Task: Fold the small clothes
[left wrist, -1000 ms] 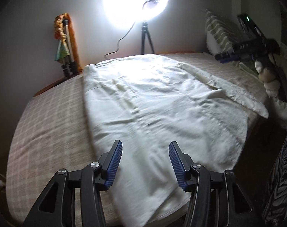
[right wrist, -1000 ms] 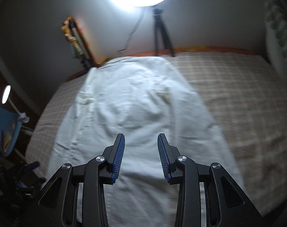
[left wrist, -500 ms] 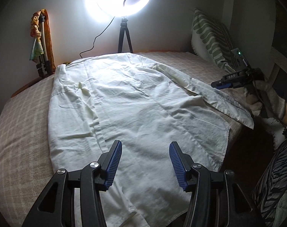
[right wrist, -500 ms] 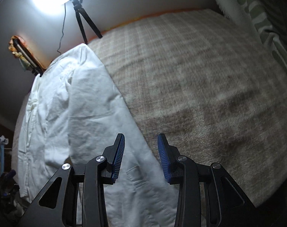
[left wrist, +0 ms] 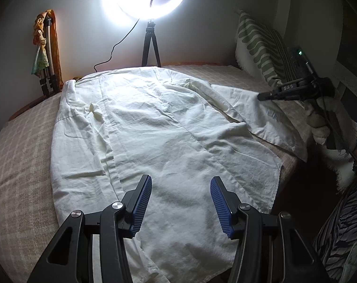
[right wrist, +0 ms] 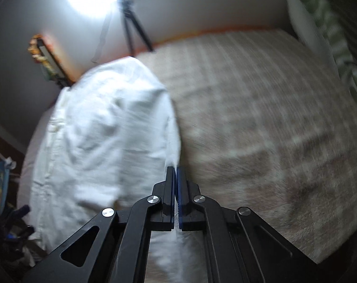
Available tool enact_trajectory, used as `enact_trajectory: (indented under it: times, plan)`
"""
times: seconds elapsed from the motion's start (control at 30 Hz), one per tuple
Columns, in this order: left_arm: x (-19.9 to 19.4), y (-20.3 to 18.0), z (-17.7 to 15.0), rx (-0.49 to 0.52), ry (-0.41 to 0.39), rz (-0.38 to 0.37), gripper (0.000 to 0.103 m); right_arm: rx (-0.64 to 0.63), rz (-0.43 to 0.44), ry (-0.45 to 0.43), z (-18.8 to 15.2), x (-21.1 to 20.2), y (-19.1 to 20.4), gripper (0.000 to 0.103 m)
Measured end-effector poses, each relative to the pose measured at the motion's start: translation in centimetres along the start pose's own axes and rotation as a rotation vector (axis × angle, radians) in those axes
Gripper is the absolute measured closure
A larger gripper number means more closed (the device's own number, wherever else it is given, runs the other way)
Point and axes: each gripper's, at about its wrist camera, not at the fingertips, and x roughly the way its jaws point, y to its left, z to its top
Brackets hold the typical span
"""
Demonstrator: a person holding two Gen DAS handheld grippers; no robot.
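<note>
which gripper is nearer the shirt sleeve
Right. The right gripper is at the sleeve edge; the left gripper hovers over the shirt's hem, farther away.

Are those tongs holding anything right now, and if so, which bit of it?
The right tongs have just closed on the white shirt, pinching its sleeve edge. The left tongs hang open over the shirt, holding nothing.

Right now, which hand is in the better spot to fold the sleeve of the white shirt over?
Right, probably. The right gripper has just closed at the edge of the white cotton shirt's spread sleeve, seemingly pinching it. The left gripper hangs open over the hem, holding nothing.
</note>
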Motion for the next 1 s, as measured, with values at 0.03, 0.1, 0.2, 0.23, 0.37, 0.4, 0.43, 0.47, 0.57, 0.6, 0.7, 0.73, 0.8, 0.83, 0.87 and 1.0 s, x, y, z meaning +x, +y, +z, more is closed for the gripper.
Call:
enact_trajectory:
  times: [0.03,0.1,0.2,0.23,0.37,0.4,0.43,0.47,0.57,0.6,0.7,0.73,0.8,0.83,0.87,1.0]
  plan:
    - [0.0,0.0,0.0,-0.003,-0.001,-0.002,0.049,-0.001,0.022,-0.009,0.1,-0.4,0.6,0.102]
    - [-0.1,0.1,0.1,-0.004,-0.005,0.002,0.049,-0.02,0.066,-0.023,0.3,-1.2,2.9,0.102]
    - [-0.2,0.4,0.2,-0.015,-0.007,-0.003,0.049,-0.091,0.113,-0.03,0.4,-1.5,6.9,0.102]
    - [-0.1,0.5,0.3,-0.018,-0.007,-0.002,0.049,-0.109,0.133,-0.025,0.2,-1.3,8.2,0.102]
    - [-0.1,1.3,0.4,-0.046,-0.006,-0.01,0.049,-0.148,0.228,0.073,-1.0,1.2,12.2,0.1]
    - [-0.1,1.5,0.3,-0.055,-0.005,-0.012,0.049,-0.158,0.256,0.106,-1.5,1.8,12.9,0.098]
    - [-0.1,1.8,0.3,-0.065,-0.005,-0.015,0.049,-0.173,0.27,0.15,-1.8,2.6,13.5,0.097]
    - [0.0,2.0,0.2,-0.076,-0.003,-0.021,0.049,-0.191,0.277,0.185,-2.0,3.2,14.1,0.095]
    - [0.1,2.9,0.0,-0.121,0.009,-0.06,0.049,-0.222,0.293,0.175,-1.9,2.7,14.6,0.092]
    - [0.1,3.1,-0.1,-0.133,0.015,-0.078,0.048,-0.219,0.302,0.164,-1.5,2.3,14.6,0.092]
    - [0.3,2.7,0.0,-0.12,0.019,-0.099,0.044,-0.195,0.333,0.118,0.2,0.7,13.6,0.091]
    - [0.4,2.4,0.0,-0.109,0.024,-0.106,0.044,-0.197,0.32,0.098,0.6,0.3,13.4,0.087]
    - [0.6,1.8,0.3,-0.097,0.03,-0.128,0.044,-0.198,0.251,0.064,1.6,-0.5,12.2,0.078]
    - [0.7,1.5,0.4,-0.09,0.027,-0.132,0.044,-0.181,0.242,0.065,1.8,-0.5,11.4,0.075]
    - [0.6,1.0,0.6,-0.077,0.023,-0.133,0.044,-0.167,0.233,0.072,1.8,-0.5,10.6,0.075]
    - [0.9,0.3,0.9,-0.058,0.019,-0.149,0.044,-0.145,0.098,0.114,0.2,0.4,7.2,0.075]
